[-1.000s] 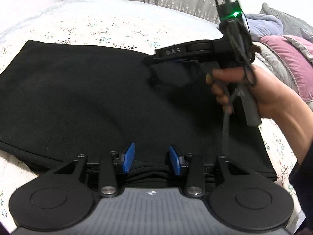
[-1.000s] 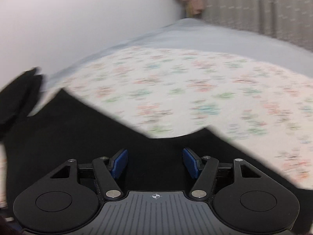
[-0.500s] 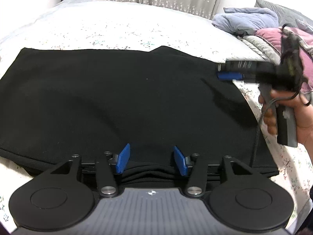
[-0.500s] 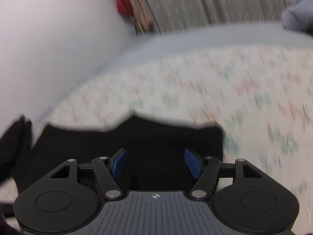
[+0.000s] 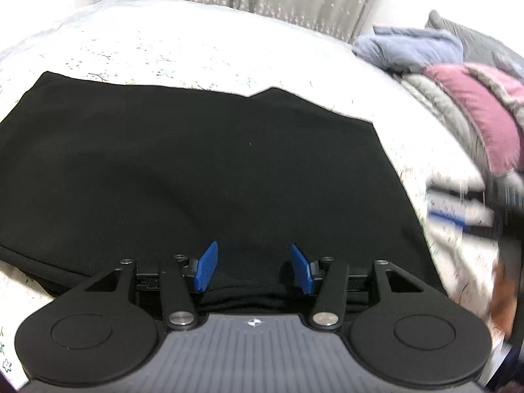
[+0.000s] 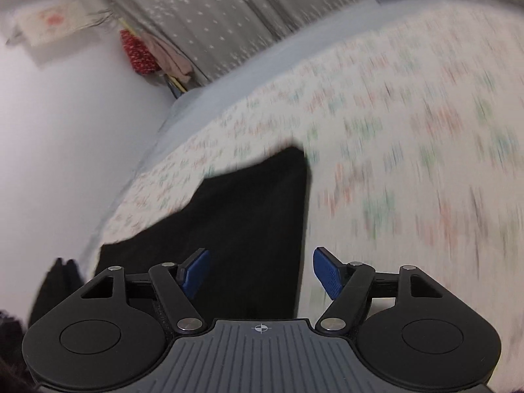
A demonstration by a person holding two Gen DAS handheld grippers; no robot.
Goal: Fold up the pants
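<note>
The fingers of the left gripper stood spread apart over the near edge of the black pants, pinching nothing; they had opened a little over the past second and then held there. The right gripper had just been opening wider, with nothing between its fingers. A second ago it reached in over the middle of the cloth; by this moment it had swung off to the side, past the pants' edge (only a blurred streak in the left view). That looked like a fold laid down and let go, so the next fold or a smoothing pass seemed due.

The pants lay flat on the flowered bed as a broad dark rectangle. The left view showed the whole rectangle and a pile of bedding beyond it. The right view showed only one corner of the cloth, plus a wall and curtain.
</note>
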